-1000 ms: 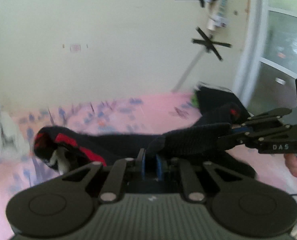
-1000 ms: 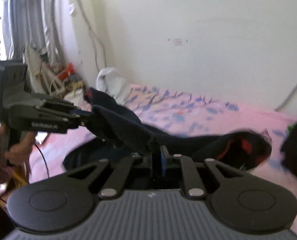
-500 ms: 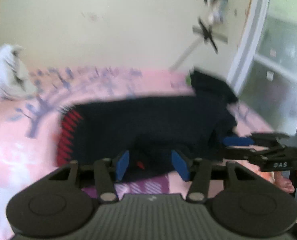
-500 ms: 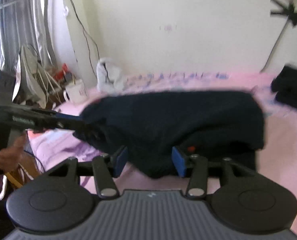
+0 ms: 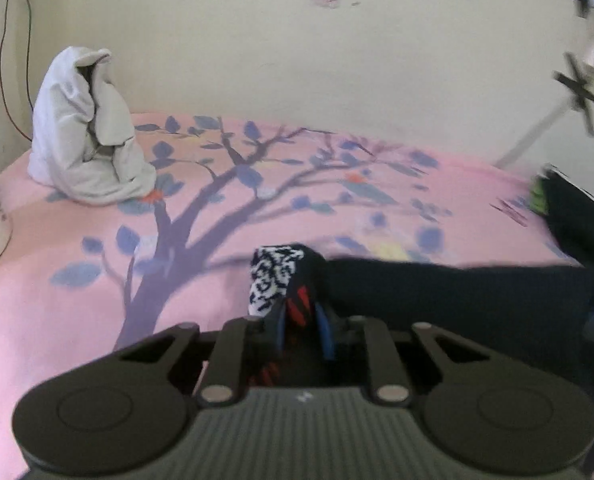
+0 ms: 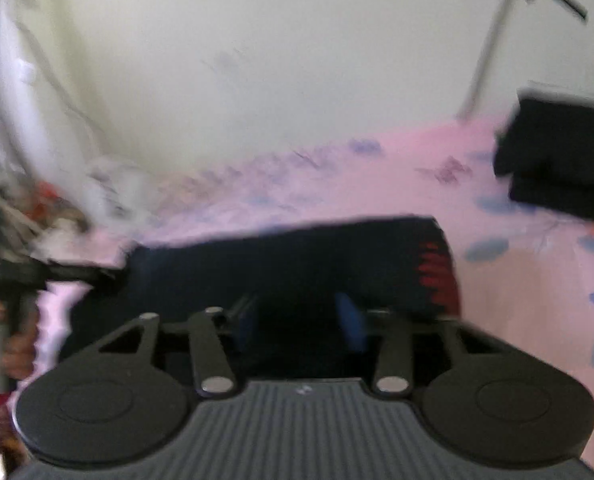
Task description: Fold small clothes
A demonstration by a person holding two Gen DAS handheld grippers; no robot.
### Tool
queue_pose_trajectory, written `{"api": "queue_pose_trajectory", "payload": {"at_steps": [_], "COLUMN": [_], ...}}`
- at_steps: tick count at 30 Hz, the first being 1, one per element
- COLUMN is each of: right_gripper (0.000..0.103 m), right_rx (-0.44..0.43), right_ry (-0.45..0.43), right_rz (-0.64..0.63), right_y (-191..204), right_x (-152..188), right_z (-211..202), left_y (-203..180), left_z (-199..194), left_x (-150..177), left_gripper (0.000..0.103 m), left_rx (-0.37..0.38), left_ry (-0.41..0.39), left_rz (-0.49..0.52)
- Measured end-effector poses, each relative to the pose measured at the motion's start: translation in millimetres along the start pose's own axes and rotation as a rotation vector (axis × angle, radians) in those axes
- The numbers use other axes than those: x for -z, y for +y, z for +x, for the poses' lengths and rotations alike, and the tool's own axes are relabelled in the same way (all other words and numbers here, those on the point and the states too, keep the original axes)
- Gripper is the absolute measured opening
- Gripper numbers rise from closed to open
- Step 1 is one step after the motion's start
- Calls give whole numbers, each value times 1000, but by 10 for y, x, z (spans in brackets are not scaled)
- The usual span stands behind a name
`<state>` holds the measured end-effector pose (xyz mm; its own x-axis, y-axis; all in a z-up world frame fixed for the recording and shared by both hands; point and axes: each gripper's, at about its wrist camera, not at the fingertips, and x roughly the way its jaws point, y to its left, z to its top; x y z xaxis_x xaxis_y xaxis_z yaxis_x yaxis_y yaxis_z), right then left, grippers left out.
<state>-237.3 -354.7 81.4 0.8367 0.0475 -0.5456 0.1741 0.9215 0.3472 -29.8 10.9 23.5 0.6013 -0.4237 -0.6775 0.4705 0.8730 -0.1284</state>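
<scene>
Left wrist view: the left gripper (image 5: 300, 326) has its blue-padded jaws closing on a bunched edge of the dark navy knitted garment with red marks (image 5: 457, 292), whose black-and-white patterned inside shows just past the tips, at twelve o'clock from them. Half a second back these jaws stood wide over the flat cloth; a second back they were pinched on it in the air. The garment's body stretches off toward three o'clock across the pink bedsheet printed with a purple tree (image 5: 201, 216). A crumpled white cloth (image 5: 89, 136) stands at ten o'clock by the wall, and a folded dark pile (image 5: 577, 220) lies at two o'clock.

Right wrist view, blurred: the right gripper (image 6: 299, 322) also has its jaws closing, with dark fabric between the blue pads; whether they already press on it I cannot tell. The garment (image 6: 297, 264) lies flat on the sheet just ahead, its red-marked edge at one o'clock. The left gripper reaches the cloth's far corner at nine o'clock.

Judging from this, the garment was laid down, released and re-taken along its near edge, so another fold looks about to start.
</scene>
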Motion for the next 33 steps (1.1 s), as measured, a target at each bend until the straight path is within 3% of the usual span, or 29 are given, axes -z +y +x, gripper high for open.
{"api": "queue_pose_trajectory", "payload": {"at_steps": [3,6,7,8,11,15,18,20,21,22,24,26,28,29,30,31,33], "right_gripper": [9,12,19,33,52,50,47,10,0,0,0,0,0,9,26,53,60], "right_rx": [-17,-33,-43,-53,-75,-193,-213,-74,-12,-4,-152,-104,-116,-137,-157,-152,-113], "right_ry": [1,-2,-10,-25,-82,-99,-8,19,-8,-36,-43,-80,-97,-107,-130,-149,-171], "right_rz": [120,114,111,113,160,137,80,33,13,55,379,380,410,448,475,484,486], "right_y": [-142,-125,-124,-129,-111,246,449,347,204,8,-448,-449,-456,-496,-541,-566,-652], "right_x": [-122,-80,-45,5,32,-113,-106,-49,-15,-2,7,-13,11,42,100,152,244], "right_z": [134,-20,-114,-237,-496,-397,-69,157,230,261,258,149,-33,-149,-306,-443,-726], "left_y": [32,51,76,106,170,-149,-428,-516,-550,-570,-636,-657,-618,-578,-533,-504,-526], "left_z": [54,-83,-212,-330,-692,-685,-463,-236,-129,-71,-98,-125,-169,-231,-295,-371,-505], "left_x": [-59,12,69,119,208,134,163,232,292,371,468,469,428,406,384,381,372], "left_gripper": [19,25,29,31,32,32,31,31,31,33,34,34,32,34,35,35,35], "left_rx": [-20,-28,-21,-4,93,279,309,306,284,274,248,231,237,255,292,352,440], "left_ry": [-13,-10,-26,-46,-119,-110,-56,2,25,-13,-69,-60,-26,-3,4,-11,-40], "left_rz": [-6,31,33,21,-50,-12,40,51,58,78,143,139,108,74,51,39,35]}}
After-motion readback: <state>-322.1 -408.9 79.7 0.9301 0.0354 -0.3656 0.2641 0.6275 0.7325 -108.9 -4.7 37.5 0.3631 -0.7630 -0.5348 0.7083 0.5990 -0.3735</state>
